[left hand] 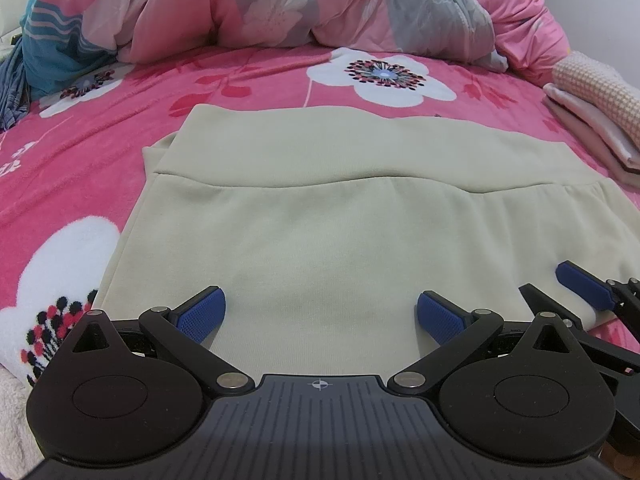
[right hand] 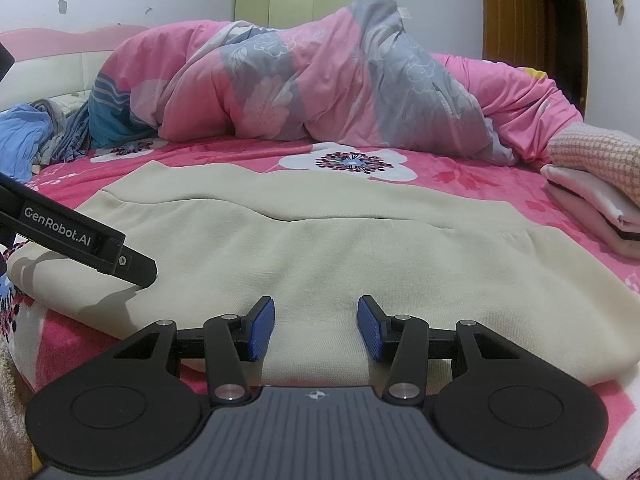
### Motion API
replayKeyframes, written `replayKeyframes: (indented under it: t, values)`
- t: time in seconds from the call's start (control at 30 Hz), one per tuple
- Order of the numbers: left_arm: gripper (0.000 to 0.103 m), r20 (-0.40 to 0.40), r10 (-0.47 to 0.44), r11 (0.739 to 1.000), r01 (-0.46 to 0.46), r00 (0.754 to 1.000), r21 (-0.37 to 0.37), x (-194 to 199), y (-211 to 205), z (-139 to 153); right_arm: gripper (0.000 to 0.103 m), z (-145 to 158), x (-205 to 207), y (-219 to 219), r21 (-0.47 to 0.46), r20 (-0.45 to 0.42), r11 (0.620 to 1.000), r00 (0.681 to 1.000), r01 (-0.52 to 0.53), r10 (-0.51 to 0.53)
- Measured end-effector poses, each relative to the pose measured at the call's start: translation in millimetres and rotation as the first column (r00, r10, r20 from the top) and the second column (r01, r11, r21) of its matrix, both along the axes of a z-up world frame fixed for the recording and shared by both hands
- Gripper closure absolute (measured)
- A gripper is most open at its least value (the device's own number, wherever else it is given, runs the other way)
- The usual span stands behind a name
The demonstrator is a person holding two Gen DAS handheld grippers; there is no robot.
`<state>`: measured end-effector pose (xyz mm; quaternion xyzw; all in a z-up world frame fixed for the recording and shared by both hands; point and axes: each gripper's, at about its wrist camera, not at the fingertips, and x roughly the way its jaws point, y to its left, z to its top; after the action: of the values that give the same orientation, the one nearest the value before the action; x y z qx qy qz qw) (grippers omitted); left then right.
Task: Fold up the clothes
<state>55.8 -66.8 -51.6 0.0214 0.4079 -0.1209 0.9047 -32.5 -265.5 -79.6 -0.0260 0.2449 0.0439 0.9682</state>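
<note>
The left gripper [right hand: 138,270] reads "GenRobot.AI" and gapes wide; the right gripper [right hand: 316,326] stands half open, empty, over the beige garment [right hand: 340,240]. Folded clothes [right hand: 592,188] lie near.

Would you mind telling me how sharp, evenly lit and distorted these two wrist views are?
Left wrist view: sharp, soft even light, beige garment bulging from fisheye, dark corners. Right wrist view: equally sharp; the left gripper casts a soft shadow on the cloth, and the bed curves strongly.

Pink floral bed [left hand: 256,76], cream garment [left hand: 320,216] spread flat, bunched quilt [left hand: 280,4] behind, folded stack [left hand: 600,116] at right edge
</note>
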Motion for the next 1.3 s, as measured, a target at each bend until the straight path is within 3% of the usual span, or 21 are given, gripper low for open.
replayKeyframes:
  t: [0.4,0.5,0.57,0.73,0.8,0.87,1.13,1.3]
  values:
    - [0.000,-0.002,0.000,1.000,0.000,1.000,-0.001,0,0,0,0.054,2,1,1,-0.002,-0.009,1.000,1.000,0.007,-0.007]
    - [0.000,-0.003,-0.003,1.000,0.003,1.000,-0.002,0,0,0,0.053,8,1,-6,0.068,-0.015,0.997,0.999,0.032,-0.032]
    - [0.000,-0.004,-0.005,1.000,0.005,1.000,-0.002,0,1,0,0.046,17,2,-11,0.099,-0.010,0.994,0.999,0.044,-0.044]
    - [0.000,-0.004,-0.006,1.000,0.006,1.000,-0.003,0,1,-1,0.034,36,2,-21,0.048,0.076,0.992,0.990,0.114,-0.117]
    - [0.000,-0.002,-0.006,1.000,0.006,1.000,-0.004,0,1,-1,0.029,27,11,-28,0.048,0.030,0.985,0.985,0.168,-0.170]
    - [0.000,0.001,-0.007,1.000,0.007,1.000,-0.004,-1,1,-2,0.023,5,24,-29,0.013,-0.077,0.986,0.983,0.167,-0.165]
    - [0.000,0.027,-0.039,0.999,0.039,0.999,-0.014,-4,3,3,0.020,-2,22,-25,-0.031,-0.035,0.988,0.988,0.151,-0.152]
    - [0.000,0.131,-0.051,0.999,0.051,0.990,-0.003,-11,0,18,0.019,-3,22,-25,-0.029,-0.030,0.988,0.988,0.150,-0.151]
